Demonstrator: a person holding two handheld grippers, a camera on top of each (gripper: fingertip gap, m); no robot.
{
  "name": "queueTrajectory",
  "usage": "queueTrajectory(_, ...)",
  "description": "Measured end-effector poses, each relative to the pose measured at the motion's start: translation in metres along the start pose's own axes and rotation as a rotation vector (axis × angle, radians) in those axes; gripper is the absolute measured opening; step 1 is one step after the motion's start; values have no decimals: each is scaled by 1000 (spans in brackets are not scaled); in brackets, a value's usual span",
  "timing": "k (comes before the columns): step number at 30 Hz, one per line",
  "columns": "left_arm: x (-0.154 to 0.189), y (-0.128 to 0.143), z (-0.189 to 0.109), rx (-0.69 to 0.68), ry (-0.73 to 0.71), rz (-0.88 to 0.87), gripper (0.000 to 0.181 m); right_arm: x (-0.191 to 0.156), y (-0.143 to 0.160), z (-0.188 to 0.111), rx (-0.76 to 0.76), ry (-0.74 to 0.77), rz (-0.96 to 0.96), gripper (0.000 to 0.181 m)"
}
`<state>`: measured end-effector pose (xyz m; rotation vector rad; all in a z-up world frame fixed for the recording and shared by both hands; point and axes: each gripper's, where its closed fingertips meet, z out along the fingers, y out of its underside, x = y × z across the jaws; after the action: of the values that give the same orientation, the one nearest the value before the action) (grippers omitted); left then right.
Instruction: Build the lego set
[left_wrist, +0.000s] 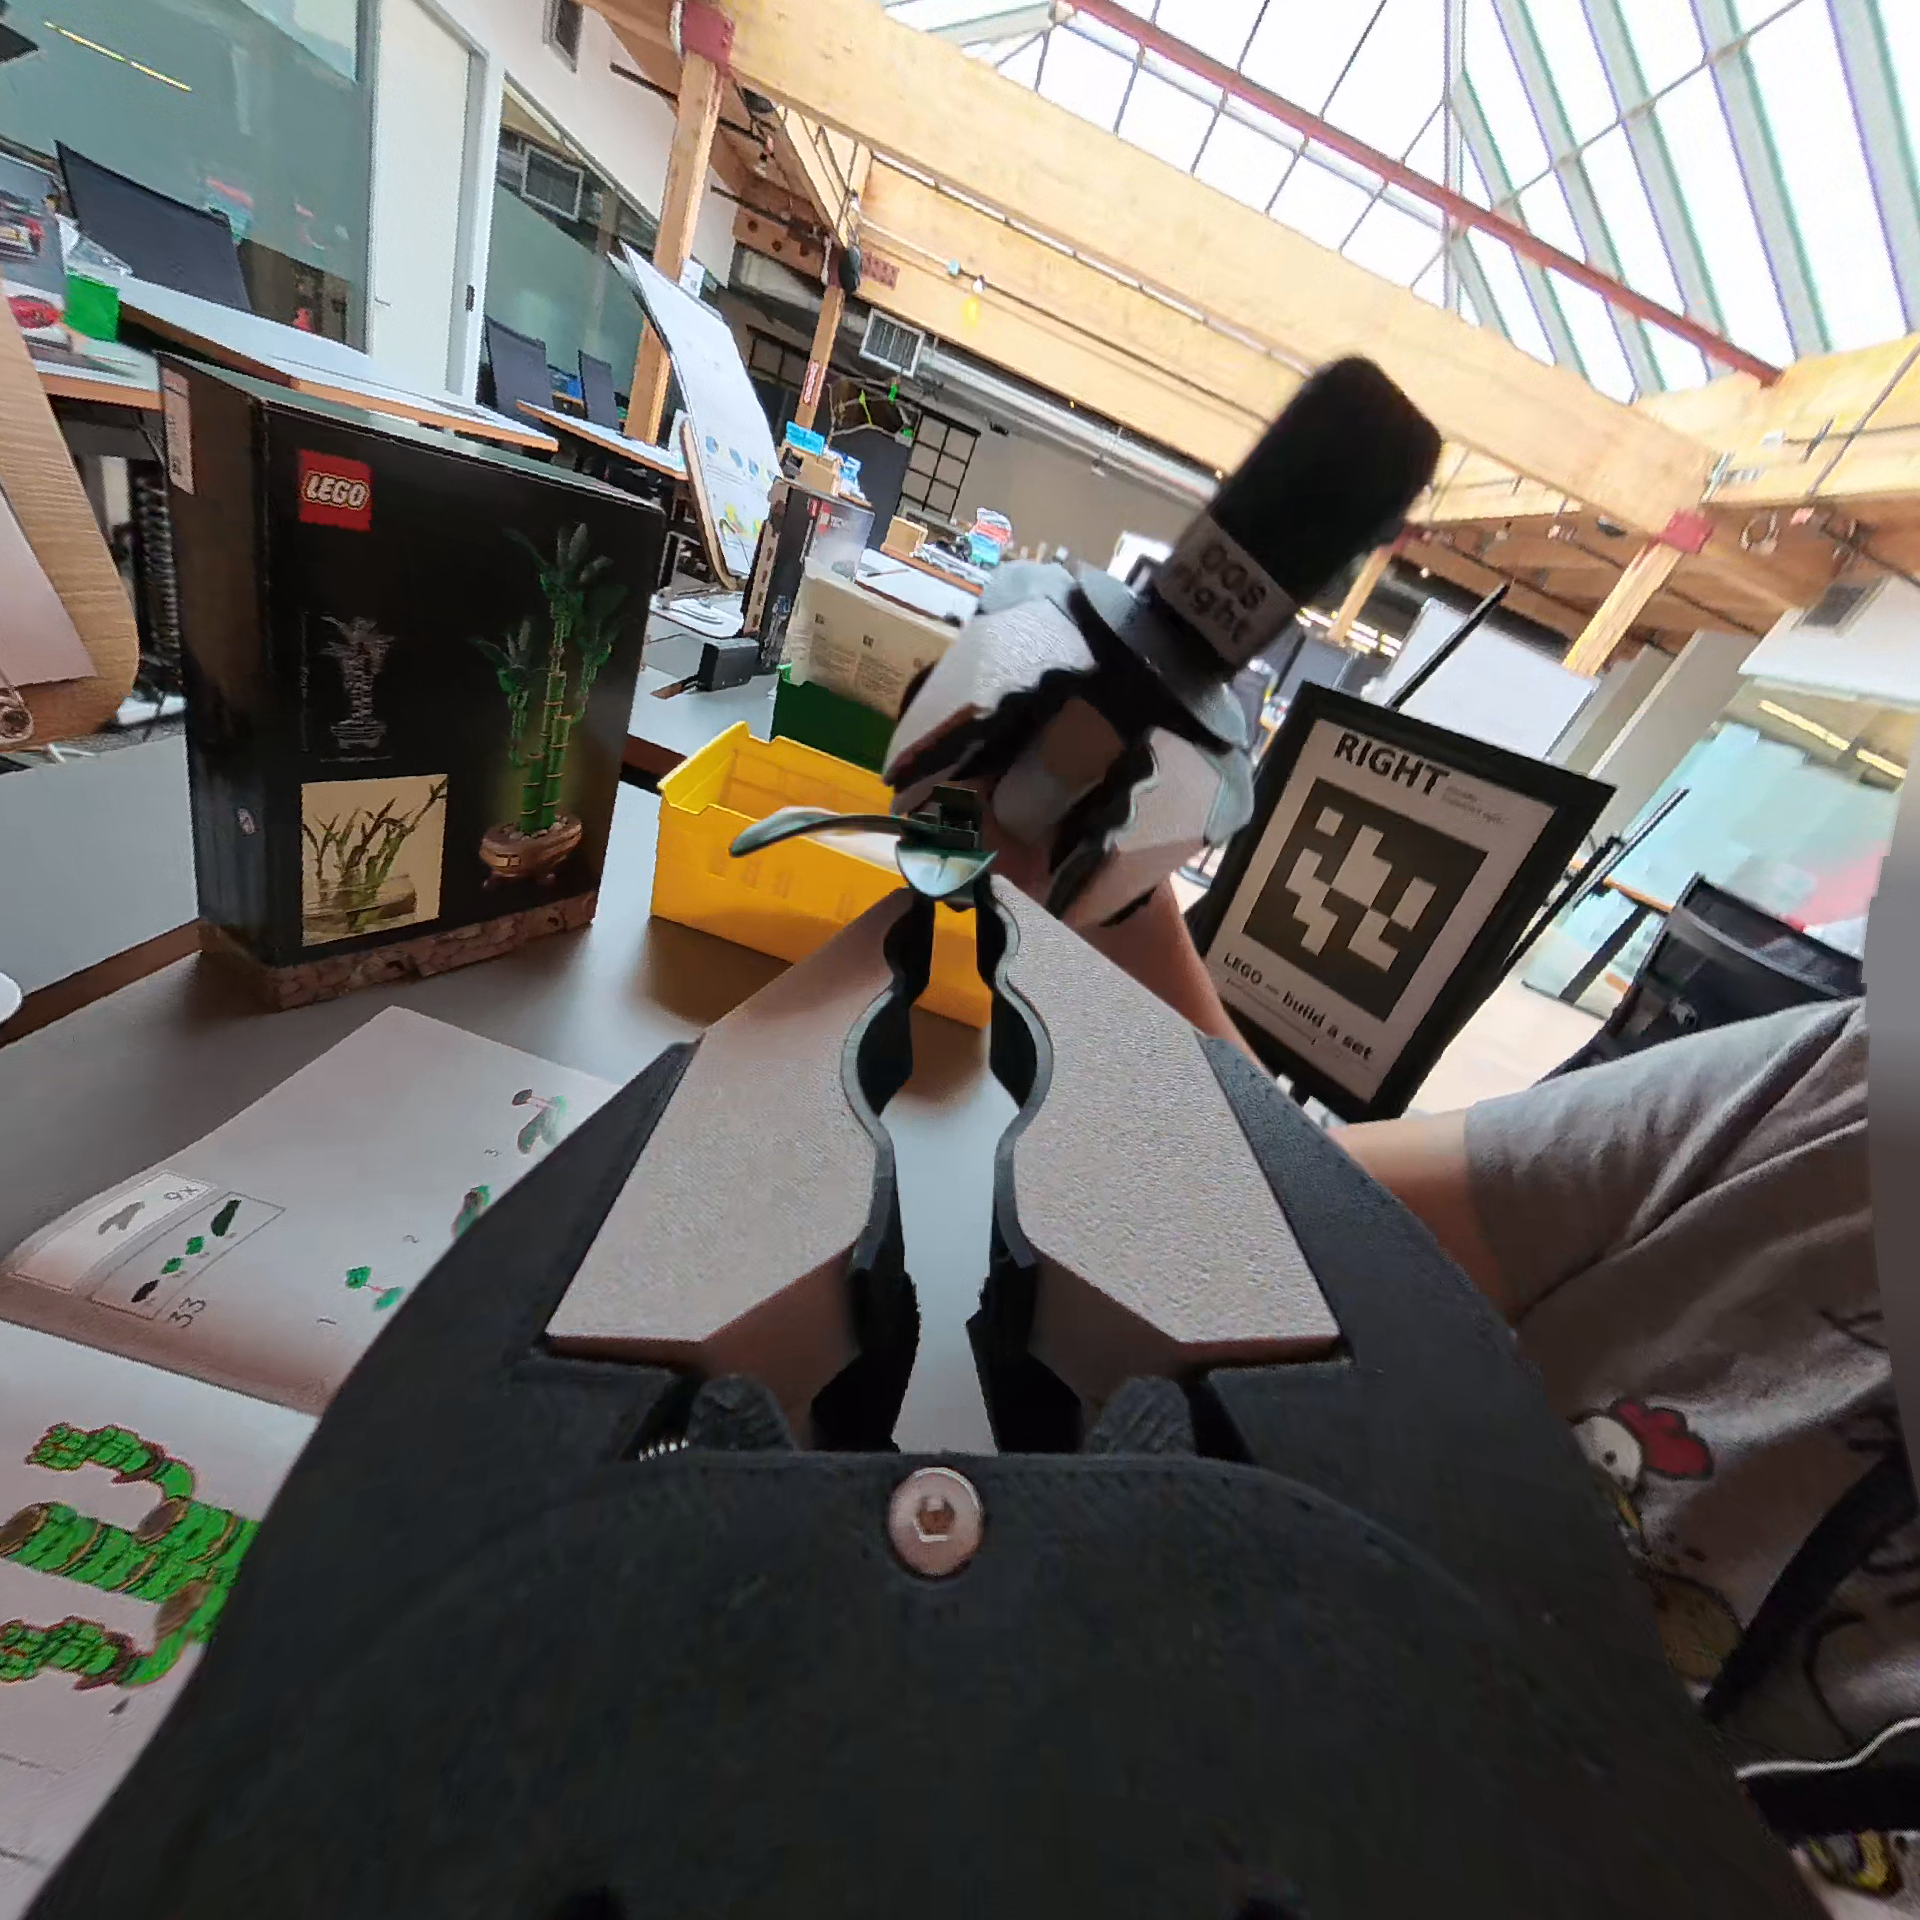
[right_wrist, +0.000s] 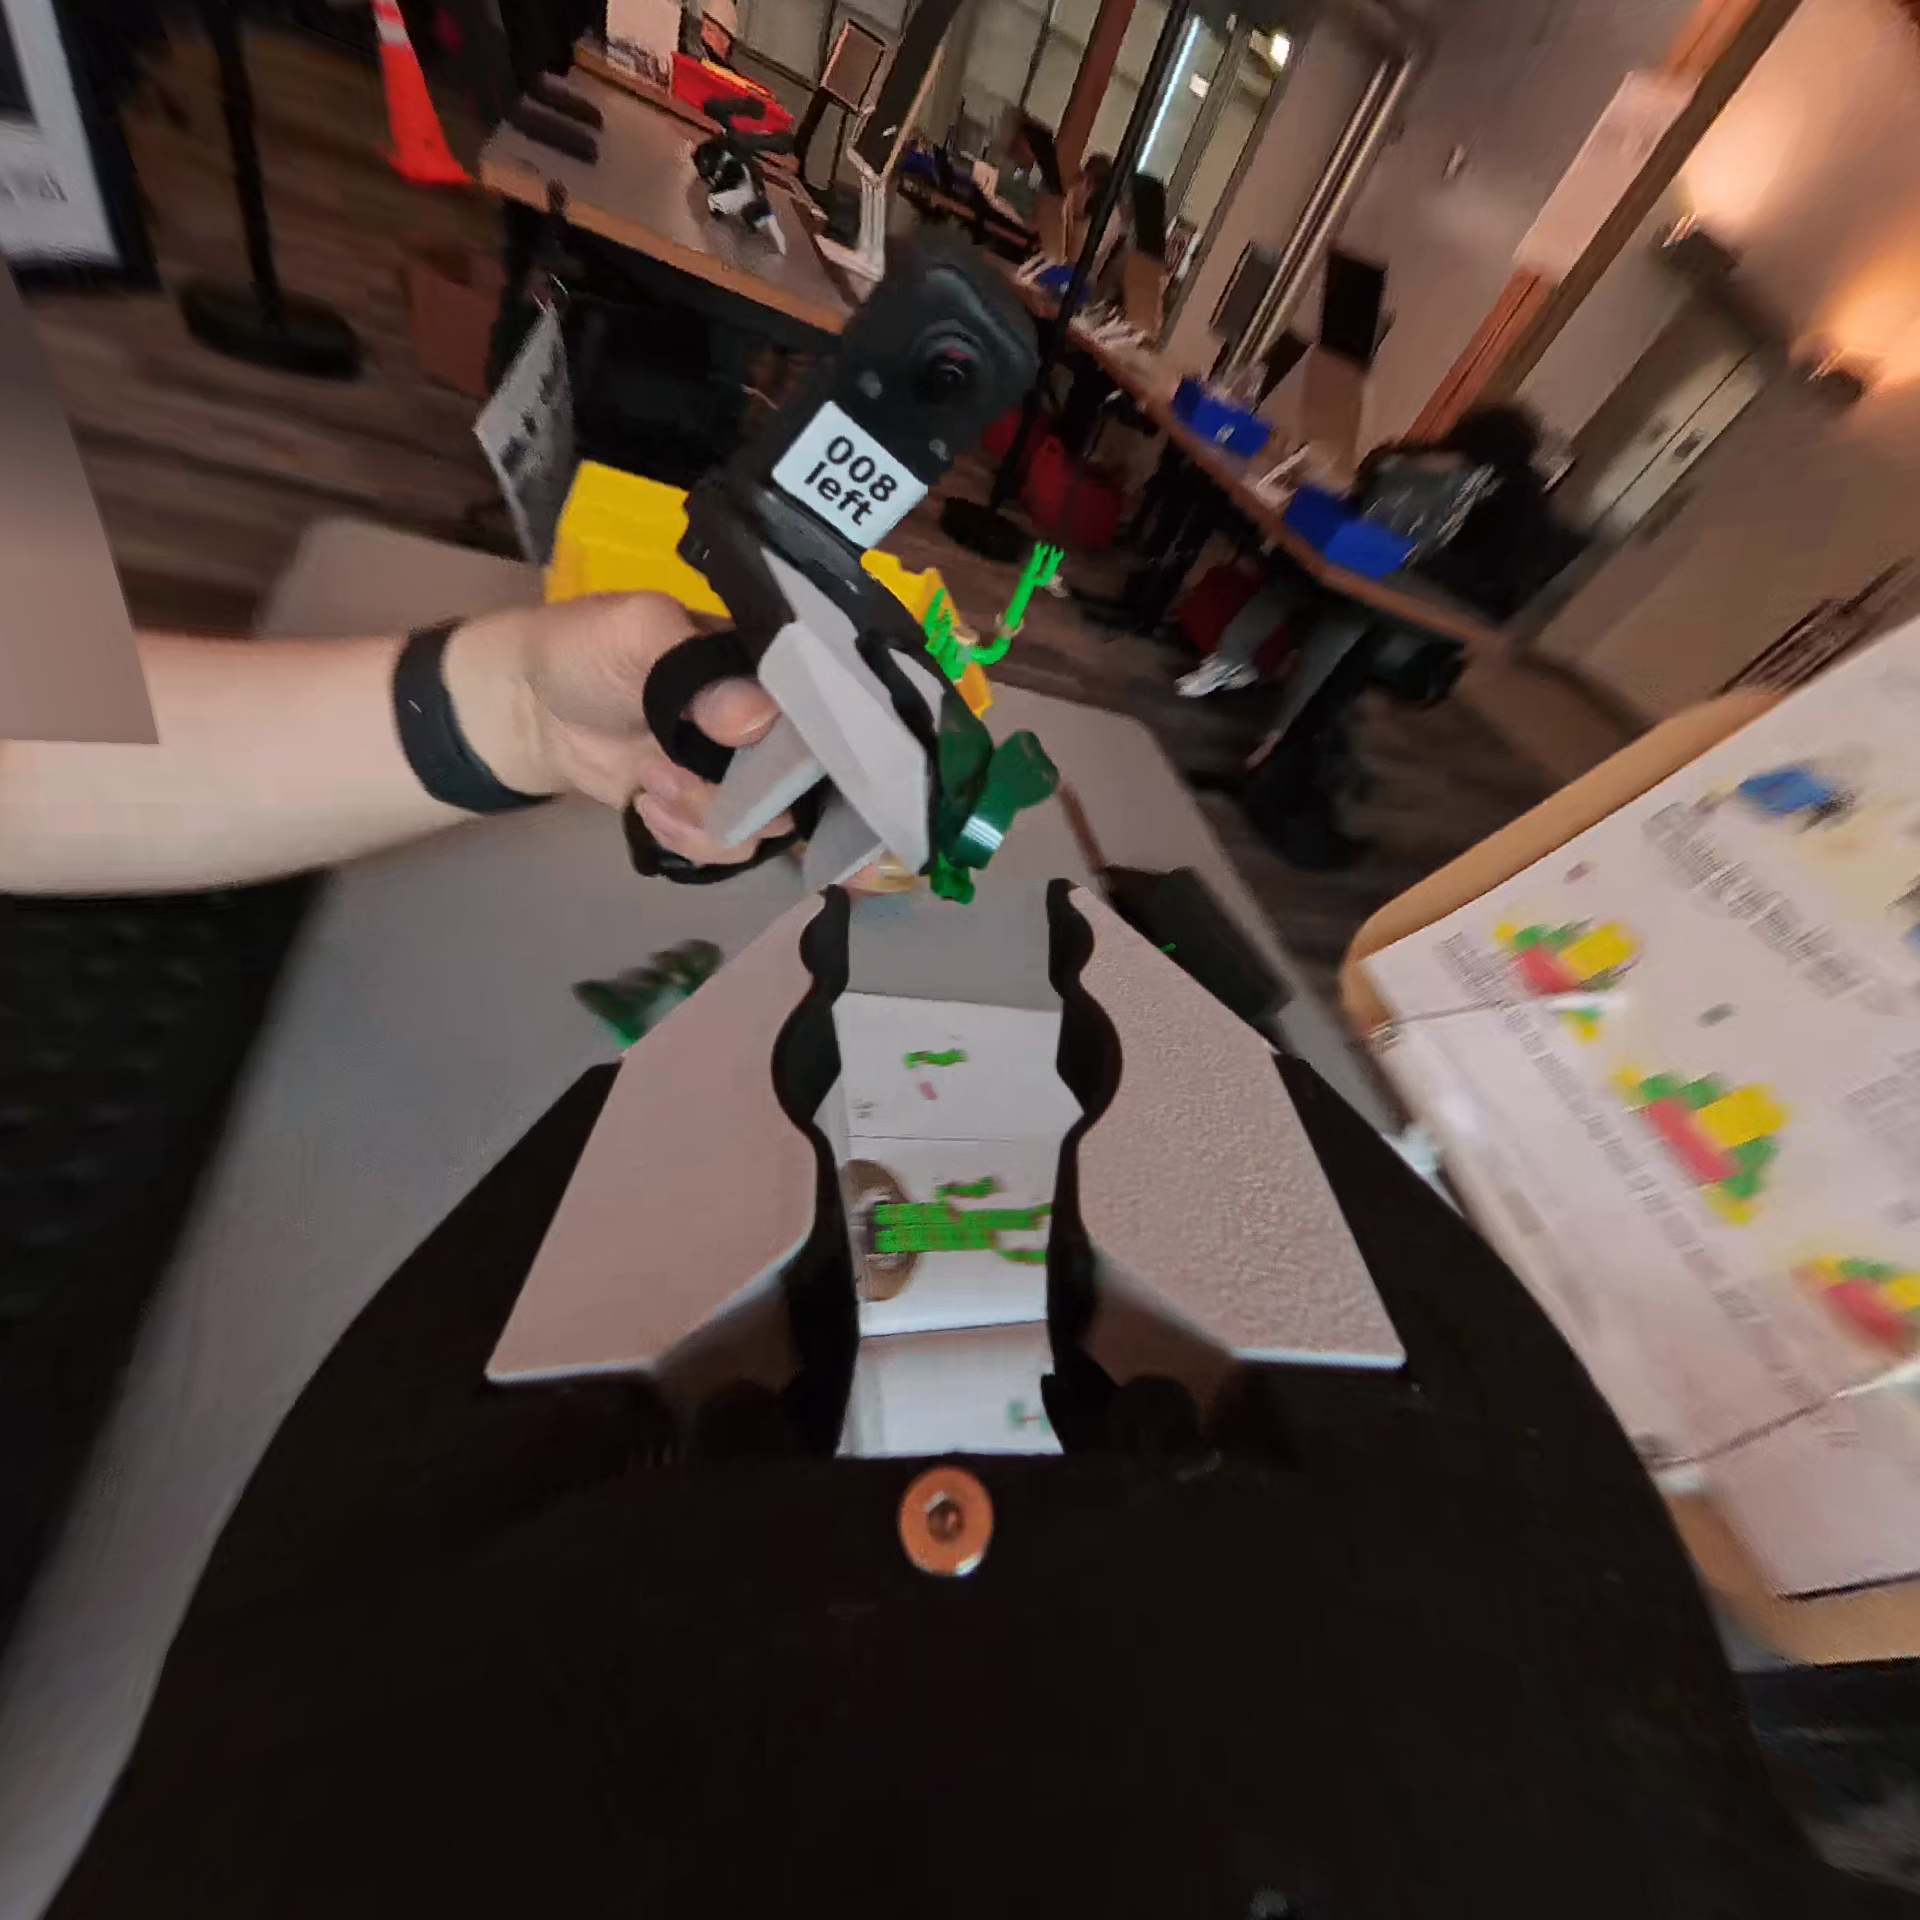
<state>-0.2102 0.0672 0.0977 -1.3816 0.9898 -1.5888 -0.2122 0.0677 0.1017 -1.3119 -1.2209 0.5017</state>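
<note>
My left gripper (left_wrist: 948, 896) is shut on a dark green leaf piece (left_wrist: 935, 847) and holds it up above the table. In the right wrist view the left gripper (right_wrist: 940, 821) shows in a hand, with the leaf assembly (right_wrist: 992, 790) at its tips and a small bright green part at the bottom. My right gripper (right_wrist: 945, 899) is open and empty, its tips just below that assembly. In the left wrist view the right gripper (left_wrist: 1039, 748) faces the leaf piece from behind. The open instruction booklet (right_wrist: 935, 1143) lies under my right gripper.
A yellow bin (left_wrist: 769, 831) stands behind the grippers, with a bright green stem (right_wrist: 1003, 608) sticking out. The black set box (left_wrist: 416, 675) stands at the left. A framed marker sign (left_wrist: 1371, 894) stands at the right. A loose dark green piece (right_wrist: 649, 987) lies on the table. A printed sheet (right_wrist: 1662, 1091) lies at the right. Less than 4 cm separates the two grippers' tips.
</note>
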Motion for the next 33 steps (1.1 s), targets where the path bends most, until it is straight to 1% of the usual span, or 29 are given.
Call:
queueTrajectory(1, 0, -3, -1, 17, 4, -25, 6, 0, -2, 1, 3, 50, -115, 36)
queueTrajectory(4, 0, -8, -3, 50, 3, -72, 6, 0, 2, 7, -70, 169, -380, 22)
queueTrajectory(5, 0, -10, -4, 57, 2, -83, 6, 4, 1, 8, -84, 228, -448, 20)
queueTrajectory(7, 2, -11, -5, 64, 11, -98, 6, 6, -3, 9, -92, 291, -539, 16)
queueTrajectory(10, 2, -13, -5, 73, 10, -113, 5, 2, -12, 11, -43, 314, -573, 14)
queueTrajectory(13, 4, -12, -5, 65, 21, -115, 6, 2, -15, 12, -49, 347, -617, 3)
queueTrajectory(18, 6, -12, -5, 64, 39, -120, 6, 1, -15, 12, -54, 353, -641, 2)
queueTrajectory(21, 9, -12, -4, 66, 50, -96, 6, 0, -17, 11, -48, 344, -623, 2)
queueTrajectory(27, 12, -21, -5, 123, 37, -8, 8, 4, -24, 7, -18, 400, -645, 2)
queueTrajectory(29, 14, -23, -6, 140, 50, -7, 11, 4, -26, 6, -6, 404, -649, 2)
queueTrajectory(33, 16, -26, -8, 159, 76, -21, 10, 2, -28, 5, 10, 393, -647, 2)
